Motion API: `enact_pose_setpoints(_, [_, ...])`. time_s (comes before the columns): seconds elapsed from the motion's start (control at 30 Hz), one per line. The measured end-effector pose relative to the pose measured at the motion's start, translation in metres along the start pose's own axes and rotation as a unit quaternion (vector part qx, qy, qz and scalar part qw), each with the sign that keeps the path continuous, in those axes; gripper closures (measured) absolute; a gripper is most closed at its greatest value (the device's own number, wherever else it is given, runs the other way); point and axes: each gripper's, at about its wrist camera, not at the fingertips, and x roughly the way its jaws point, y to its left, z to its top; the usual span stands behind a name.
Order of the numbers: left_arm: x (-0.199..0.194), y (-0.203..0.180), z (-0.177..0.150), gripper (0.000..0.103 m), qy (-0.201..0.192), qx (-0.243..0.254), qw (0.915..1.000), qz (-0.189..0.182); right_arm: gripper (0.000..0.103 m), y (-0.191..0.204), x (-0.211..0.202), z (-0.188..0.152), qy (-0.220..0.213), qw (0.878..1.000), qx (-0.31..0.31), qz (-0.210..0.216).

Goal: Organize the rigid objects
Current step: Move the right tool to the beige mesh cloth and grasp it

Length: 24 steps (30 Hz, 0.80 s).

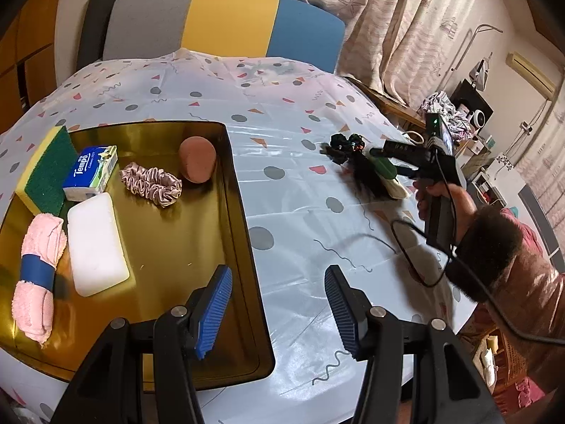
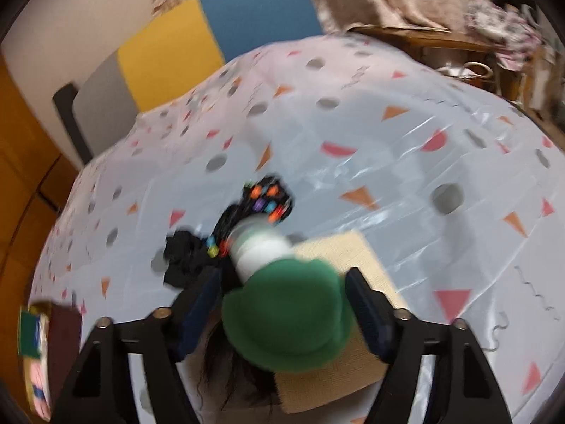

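Nearest the left wrist lens, the left hand-held gripper [image 1: 279,312] stands wide with nothing between its blue pads, one finger above the gold tray [image 1: 197,360] and the other above the patterned surface [image 1: 303,113]. On the tray, from 9 to 12 o'clock, lie a rolled pink towel [image 1: 35,275], a white block [image 1: 96,243], a green and yellow sponge [image 1: 44,173], a Tempo tissue pack [image 1: 91,171], a satin scrunchie [image 1: 152,183] and a brown round sponge [image 1: 197,159]. Out at 2 o'clock, the right hand-held gripper [image 1: 379,160] grips a green-capped bottle [image 1: 383,168].

From the right wrist view, though blurred, the right hand-held gripper [image 2: 282,304] is closed on the green-capped bottle [image 2: 286,314], the cap filling the gap between the fingers. Beneath it lies a beige mat [image 2: 339,251]; at 11 o'clock sit a black beaded hair accessory [image 2: 268,201] and a black scrunchie [image 2: 183,254].
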Motion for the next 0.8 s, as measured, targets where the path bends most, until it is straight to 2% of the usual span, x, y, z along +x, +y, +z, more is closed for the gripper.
enact_pose_setpoints(0.07, [0.002,-0.002,0.000,0.048,0.003,0.001,1.0000,-0.001,0.039,0.010,-0.004,-0.012,-0.006,1.000,-0.029,-0.005])
enact_pose_setpoints(0.23, [0.008,-0.016,0.000,0.048,0.009,0.016,0.9998,-0.011,0.041,0.026,-0.032,-0.049,-0.020,0.998,-0.050,0.037])
enact_pose_setpoints(0.43, [0.014,-0.032,0.000,0.048,0.015,0.031,0.9991,-0.025,0.034,0.039,-0.057,-0.103,0.003,0.995,-0.053,0.081])
enact_pose_setpoints(0.53, [0.015,-0.037,-0.001,0.048,0.016,0.036,0.9988,-0.030,0.027,0.027,-0.077,-0.111,-0.037,0.995,-0.020,0.094])
enact_pose_setpoints(0.6, [0.016,-0.039,-0.002,0.048,0.018,0.038,0.9987,-0.030,0.026,0.010,-0.088,-0.105,-0.066,0.993,0.025,0.090])
enact_pose_setpoints(0.67, [0.016,-0.039,-0.003,0.048,0.019,0.036,0.9987,-0.031,0.026,-0.007,-0.089,-0.093,-0.078,0.993,0.072,0.055])
enact_pose_setpoints(0.73, [0.015,-0.039,-0.003,0.048,0.017,0.034,0.9988,-0.031,0.025,-0.017,-0.080,-0.079,-0.066,0.993,0.096,0.015])
enact_pose_setpoints(0.8, [0.014,-0.039,-0.003,0.048,0.016,0.033,0.9989,-0.030,0.024,-0.019,-0.063,-0.067,-0.036,0.993,0.109,0.009])
